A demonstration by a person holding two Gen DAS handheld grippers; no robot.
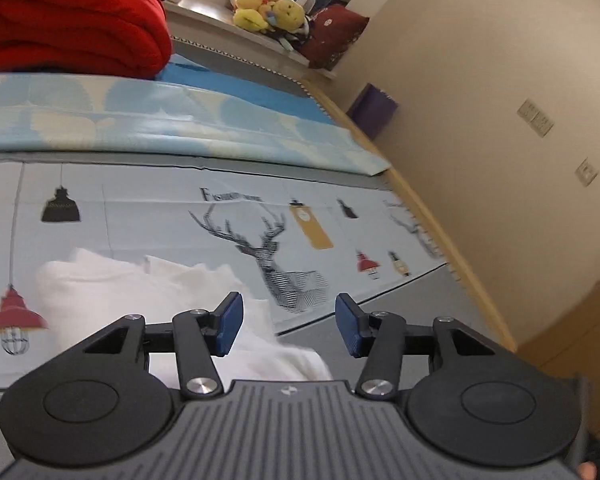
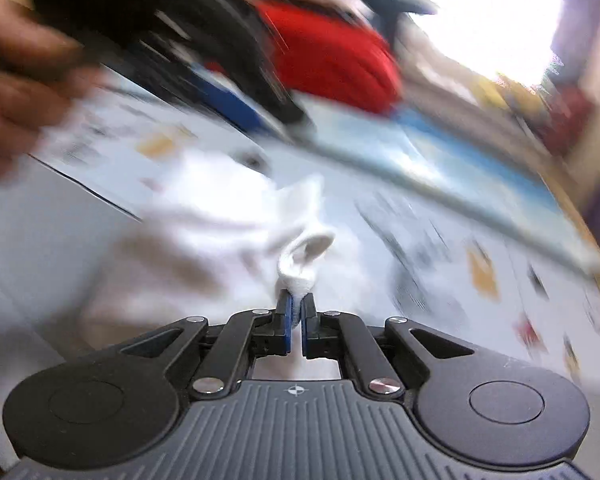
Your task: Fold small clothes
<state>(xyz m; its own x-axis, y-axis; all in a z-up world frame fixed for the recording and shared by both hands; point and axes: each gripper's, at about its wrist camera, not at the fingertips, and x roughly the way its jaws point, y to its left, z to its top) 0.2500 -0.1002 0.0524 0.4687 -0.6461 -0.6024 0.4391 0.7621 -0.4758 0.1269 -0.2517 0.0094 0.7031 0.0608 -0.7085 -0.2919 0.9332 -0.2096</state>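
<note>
We've got the R gripper (image 2: 297,312) pinched tight on a white cloth (image 2: 300,268) edge, prob to pull it over for a fold. L gripper (image 1: 289,322) is about half open, empty, above the cloth (image 1: 140,292), which lies near the bed (image 1: 160,216) front edge.

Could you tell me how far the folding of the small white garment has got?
Nothing looks folded yet: the white garment lies rumpled on the printed sheet. In hand: the right tongs pinch an edge of it; the left tongs are open and empty. All folds remain.
</note>
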